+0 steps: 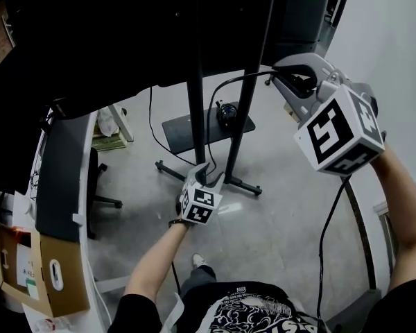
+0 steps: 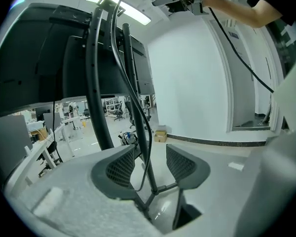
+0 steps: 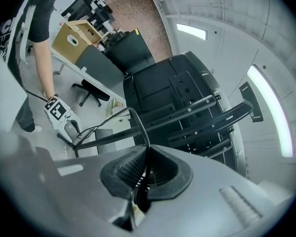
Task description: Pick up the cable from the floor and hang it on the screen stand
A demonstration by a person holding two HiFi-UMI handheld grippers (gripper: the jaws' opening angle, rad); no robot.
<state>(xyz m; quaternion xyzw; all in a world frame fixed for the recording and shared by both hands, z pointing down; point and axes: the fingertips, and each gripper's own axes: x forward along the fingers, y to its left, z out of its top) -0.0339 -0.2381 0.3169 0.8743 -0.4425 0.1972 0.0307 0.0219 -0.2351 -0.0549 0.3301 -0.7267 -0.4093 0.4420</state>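
A thin black cable [image 1: 246,75] arcs from my right gripper [image 1: 296,76] down toward a dark coil [image 1: 225,111] on the screen stand's base plate [image 1: 187,129]. The right gripper is raised high beside the stand's poles [image 1: 195,82] and is shut on the cable [image 3: 140,127]; another length hangs below that hand [image 1: 329,220]. My left gripper [image 1: 206,175] sits lower, near the stand's legs, with its jaws open. In the left gripper view the cable [image 2: 150,142] shows between the spread jaws, touching neither pad. The screen's black back [image 3: 177,93] fills the right gripper view.
A desk at the left carries a cardboard box [image 1: 41,272], with an office chair [image 1: 97,186] beside it. The stand's legs [image 1: 243,182] spread over the grey floor. A white wall [image 1: 388,40] closes the right side.
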